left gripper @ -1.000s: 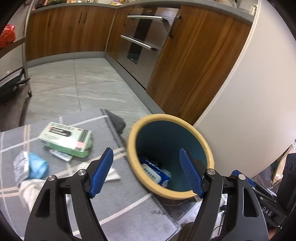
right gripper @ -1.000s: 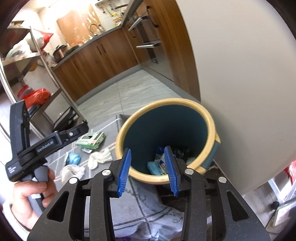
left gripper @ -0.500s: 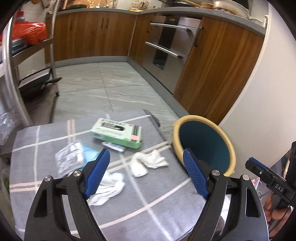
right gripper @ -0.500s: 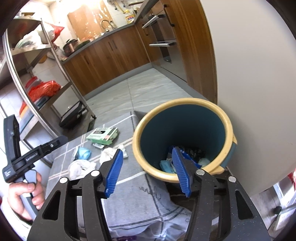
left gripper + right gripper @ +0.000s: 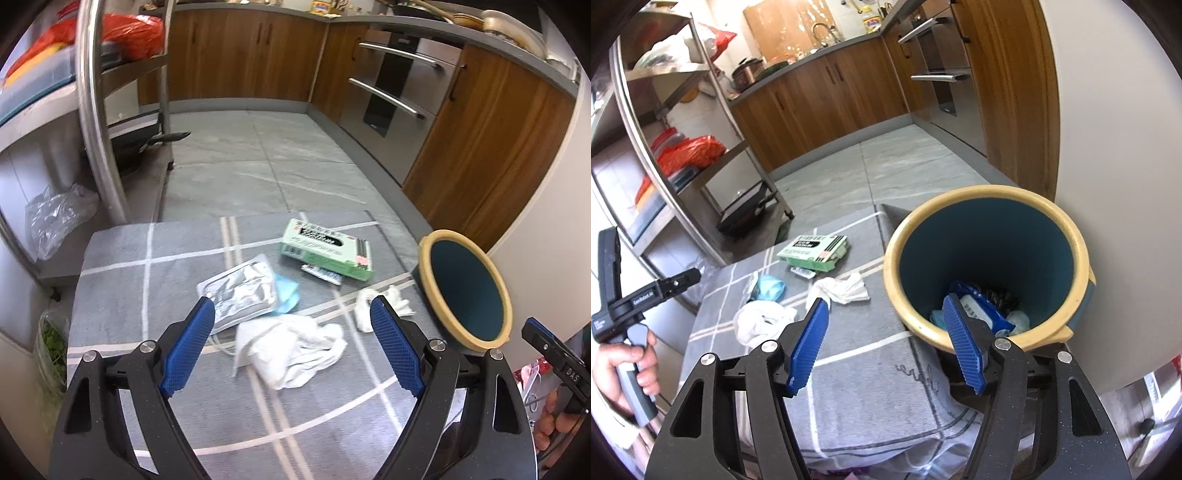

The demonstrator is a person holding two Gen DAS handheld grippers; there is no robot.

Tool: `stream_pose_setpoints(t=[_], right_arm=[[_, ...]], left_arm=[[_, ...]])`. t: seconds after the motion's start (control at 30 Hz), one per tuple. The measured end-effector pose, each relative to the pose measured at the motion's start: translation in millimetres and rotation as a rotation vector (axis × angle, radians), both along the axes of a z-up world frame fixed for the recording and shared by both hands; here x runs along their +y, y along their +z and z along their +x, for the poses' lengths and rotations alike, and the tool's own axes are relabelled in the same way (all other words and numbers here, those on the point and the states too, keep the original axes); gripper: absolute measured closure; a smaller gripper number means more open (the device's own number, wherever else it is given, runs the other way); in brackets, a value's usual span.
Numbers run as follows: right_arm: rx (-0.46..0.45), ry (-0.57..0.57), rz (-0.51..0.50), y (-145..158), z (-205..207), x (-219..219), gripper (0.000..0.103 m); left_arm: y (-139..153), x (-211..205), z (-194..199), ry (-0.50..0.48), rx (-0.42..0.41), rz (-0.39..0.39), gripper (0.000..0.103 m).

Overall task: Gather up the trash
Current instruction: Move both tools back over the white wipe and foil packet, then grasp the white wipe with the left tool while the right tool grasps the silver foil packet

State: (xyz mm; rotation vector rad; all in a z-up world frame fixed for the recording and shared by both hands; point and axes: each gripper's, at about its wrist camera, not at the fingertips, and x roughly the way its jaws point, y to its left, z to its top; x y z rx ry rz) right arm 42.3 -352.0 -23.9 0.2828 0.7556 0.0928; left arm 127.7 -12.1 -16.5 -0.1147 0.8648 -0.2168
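Observation:
A teal bin with a cream rim (image 5: pixel 467 291) (image 5: pixel 990 258) stands at the right edge of a grey checked cloth (image 5: pixel 155 288) and holds wrappers (image 5: pixel 979 308). On the cloth lie a green box (image 5: pixel 325 249) (image 5: pixel 812 251), a silver pouch (image 5: pixel 240 291), a blue wrapper (image 5: pixel 286 293) (image 5: pixel 770 288), a large white crumpled tissue (image 5: pixel 291 350) (image 5: pixel 759 319) and a smaller one (image 5: pixel 380 306) (image 5: pixel 842 290). My left gripper (image 5: pixel 291 347) is open and empty above the large tissue. My right gripper (image 5: pixel 884 338) is open and empty beside the bin's near rim.
A steel shelf rack (image 5: pixel 92 110) (image 5: pixel 665 122) stands left of the cloth, with red bags on it. Wooden cabinets and an oven (image 5: pixel 395 92) line the far and right side. A white wall (image 5: pixel 1115 147) is right behind the bin. Grey tiled floor lies beyond.
My left gripper has swung left from over the bin to above the trash on the cloth. My right gripper has opened wider and drawn back a little from the bin.

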Motion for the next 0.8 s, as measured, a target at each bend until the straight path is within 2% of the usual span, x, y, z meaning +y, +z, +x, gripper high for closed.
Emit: stream_pose_setpoints(t=[0.3, 0.57, 0.67, 0.7, 0.73, 0.8], right_arm=[[0.025, 0.030, -0.024, -7, 9, 20, 0.037], [0.052, 0.072, -0.050, -15, 20, 45, 0.037], [0.060, 0.091, -0.057, -18, 23, 54, 0.037], [0.062, 0.097, -0.060, -19, 24, 57, 0.037], [0.065, 0.104, -0.063, -20, 26, 62, 0.037], [0.069, 0.114, -0.067, -21, 29, 68, 0.037]], left_arm=[[-39, 11, 13, 0.009, 0.106, 0.022, 0.020], [-83, -9, 24, -0.066, 0.214, 0.096, 0.038], [-95, -12, 30, -0.074, 0.247, 0.113, 0.053], [-100, -12, 31, -0.075, 0.262, 0.118, 0.063], [-103, -11, 32, -0.075, 0.273, 0.117, 0.080], [-107, -8, 32, -0.074, 0.287, 0.112, 0.090]])
